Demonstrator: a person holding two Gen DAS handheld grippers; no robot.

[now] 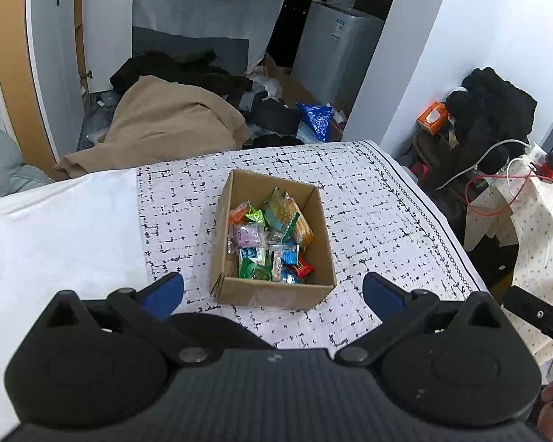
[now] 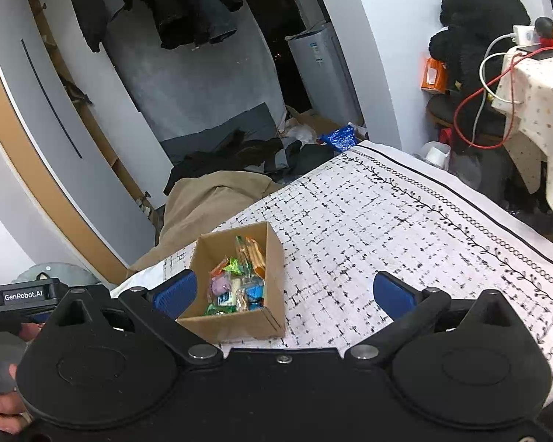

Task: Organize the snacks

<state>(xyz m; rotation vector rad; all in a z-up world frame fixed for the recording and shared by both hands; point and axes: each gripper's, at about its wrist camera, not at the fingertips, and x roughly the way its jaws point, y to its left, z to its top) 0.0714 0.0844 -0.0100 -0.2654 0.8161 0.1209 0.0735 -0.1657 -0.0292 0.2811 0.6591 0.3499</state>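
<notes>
A small open cardboard box (image 1: 236, 287) stands on the black-and-white patterned tablecloth (image 1: 368, 202). Several wrapped snacks (image 1: 272, 235) in green, blue, orange, pink and red lie inside it. My left gripper (image 1: 272, 291) hovers just short of the box's near wall, open, with nothing between its blue fingertips. In the right wrist view the same box (image 2: 272, 258) with its snacks (image 2: 239, 283) sits left of centre. My right gripper (image 2: 284, 291) is open and holds nothing; its left fingertip is beside the box's near left corner. The left gripper's body (image 2: 22, 296) and a hand (image 2: 0, 405) show at the far left.
A plain white cloth (image 1: 55, 228) covers the table's left part. Beyond the far edge the floor holds a tan blanket (image 1: 166, 118), dark clothes and a blue bag (image 1: 317, 118). At the right stands a side table (image 2: 534, 103) with cables and a black garment (image 1: 497, 103).
</notes>
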